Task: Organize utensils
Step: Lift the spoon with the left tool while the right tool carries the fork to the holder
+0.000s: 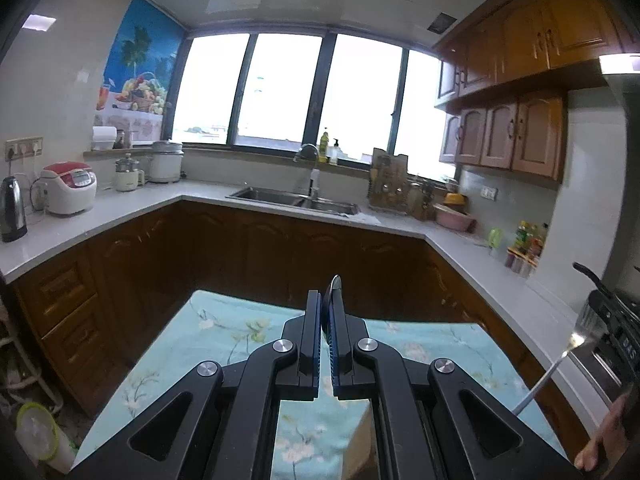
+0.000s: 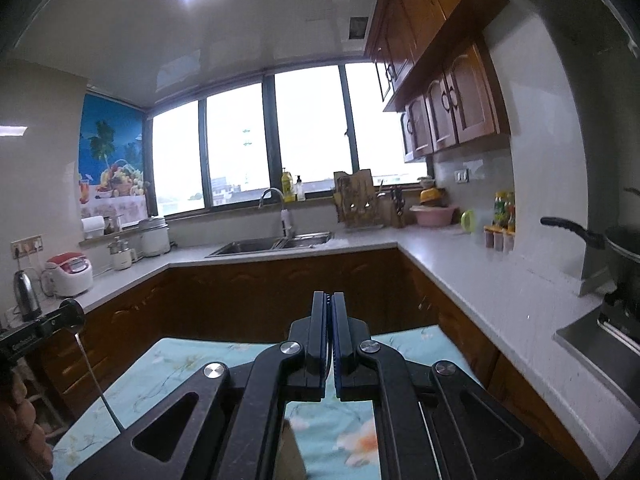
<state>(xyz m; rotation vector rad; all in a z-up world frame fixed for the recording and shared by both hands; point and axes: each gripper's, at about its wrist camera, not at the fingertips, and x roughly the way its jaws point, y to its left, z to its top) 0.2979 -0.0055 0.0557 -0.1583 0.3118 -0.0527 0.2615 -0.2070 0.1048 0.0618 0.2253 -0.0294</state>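
Left tool (image 1: 326, 300) is clamped on a slim silver metal utensil (image 1: 335, 280). Its rounded end pokes up just past the fingertips, w/ the blue pads pressed tight on either side. In the right wrist view the same tool (image 2: 60, 322) sits at far left, and the utensil's thin shaft (image 2: 90, 368) hangs down from it, slanting toward the camera.

Right tool (image 2: 330, 308) has its fingers together, only a hairline slit btwn the pads. Nothing shows in the slit from its own view. In the left wrist view a second thin silver metal utensil (image 1: 548, 376) runs up and right, and its shiny upper end meets the black body of that tool (image 1: 612, 320), so it looks gripped there. Can't tell what kind of utensil either one is.

Both tools are held above a surface covered w/ a pale blue floral cloth (image 1: 224, 332), and both utensils are off it, in the air. Part of the right hand (image 1: 600, 444) shows at bottom right.

Beyond the cloth are dark wood cabinets (image 1: 240, 252) under a grey L-shaped counter (image 1: 480, 256) w/ a steel double sink (image 1: 288, 198).
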